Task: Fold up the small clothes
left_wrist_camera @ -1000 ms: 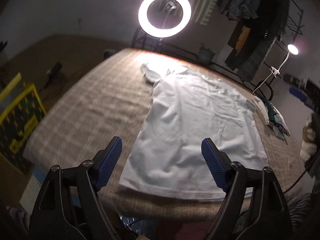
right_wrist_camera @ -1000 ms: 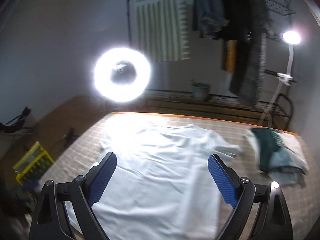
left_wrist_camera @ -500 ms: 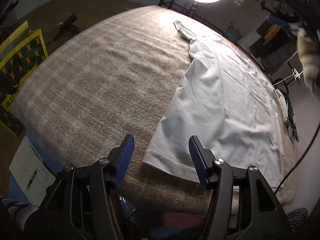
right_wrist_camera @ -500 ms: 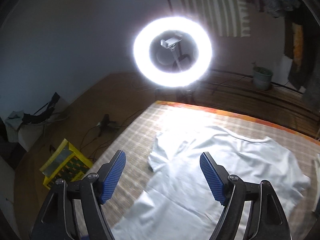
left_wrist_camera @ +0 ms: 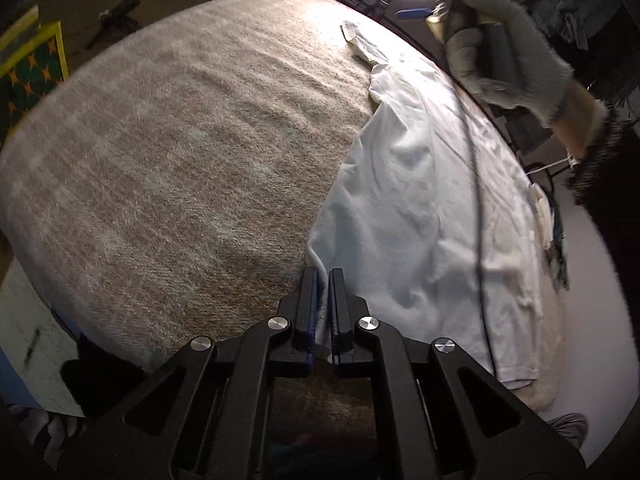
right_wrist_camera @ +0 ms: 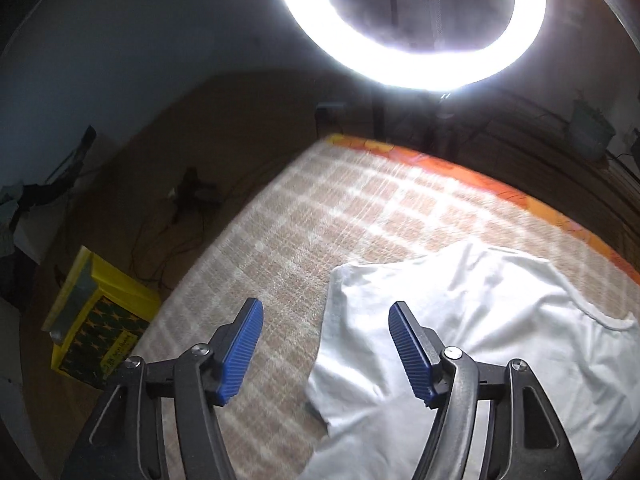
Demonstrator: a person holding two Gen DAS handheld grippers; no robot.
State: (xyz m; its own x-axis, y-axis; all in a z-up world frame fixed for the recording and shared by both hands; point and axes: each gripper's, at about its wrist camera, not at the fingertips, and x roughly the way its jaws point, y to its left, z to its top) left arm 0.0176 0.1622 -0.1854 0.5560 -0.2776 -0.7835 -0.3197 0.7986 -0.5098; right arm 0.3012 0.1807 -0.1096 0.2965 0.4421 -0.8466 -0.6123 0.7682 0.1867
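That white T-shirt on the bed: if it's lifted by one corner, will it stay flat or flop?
Probably flop: the white T-shirt lies wrinkled and thin on the blanket. Likely light, since the left gripper pinches just its hem corner. It may drag across the rough weave.

Pretty dim room overall. A big ring light [right_wrist_camera: 408, 52] glows right above the far end of the bed [right_wrist_camera: 320, 216], blowing out that part of the shot. The bed has a beige checked blanket [left_wrist_camera: 180, 160] with an orange edge [right_wrist_camera: 480, 178] at the far side. Floor [right_wrist_camera: 224, 120] looks brown, with dark cables [right_wrist_camera: 176, 208] trailing over it and a yellow box [right_wrist_camera: 100, 320] with a dark green pattern beside the bed. Wall [right_wrist_camera: 120, 40] is plain and bluish-grey. There's a small potted plant [right_wrist_camera: 592, 124] at the back right.
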